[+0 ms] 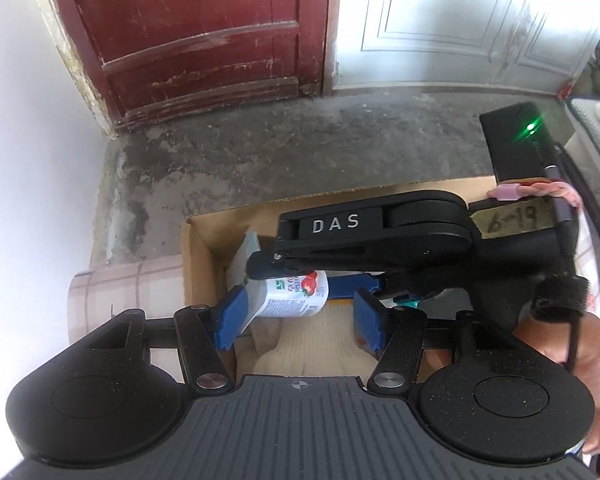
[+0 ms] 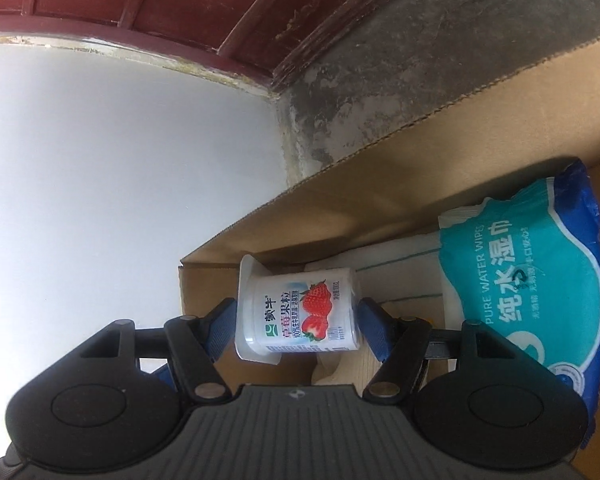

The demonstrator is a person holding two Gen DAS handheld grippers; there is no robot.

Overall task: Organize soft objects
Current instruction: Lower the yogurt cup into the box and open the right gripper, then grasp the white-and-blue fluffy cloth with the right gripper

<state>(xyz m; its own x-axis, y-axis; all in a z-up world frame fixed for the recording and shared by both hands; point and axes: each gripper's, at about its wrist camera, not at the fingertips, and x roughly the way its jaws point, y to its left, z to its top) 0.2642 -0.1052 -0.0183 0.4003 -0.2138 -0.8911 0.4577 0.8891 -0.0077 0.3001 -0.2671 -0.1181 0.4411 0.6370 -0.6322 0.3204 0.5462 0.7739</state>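
Two grippers over one open cardboard box (image 1: 198,264). Right gripper (image 2: 298,326) clamped on a strawberry yogurt cup (image 2: 300,314), blue pads (image 2: 374,330) pressing its lidded end and its base, cup lying sideways between them, above the box interior. Just right of the right gripper, inside the box: a teal-and-blue pack of wet wipes (image 2: 540,280), leaning against the far cardboard wall (image 2: 460,168), with a white folded cloth with thin green lines (image 2: 404,276) beneath and ahead of the cup. Left gripper (image 1: 296,318) spread wide, holding nothing, hovering above a cream knitted cloth (image 1: 316,344) lying in the box directly below its pads. Straight ahead of the left gripper: the right gripper's black body marked DAS (image 1: 374,232), crossing from the right with the yogurt cup (image 1: 292,294) at its tip. Beyond the box: grey concrete floor (image 1: 300,148) and a red wooden door (image 1: 196,36).
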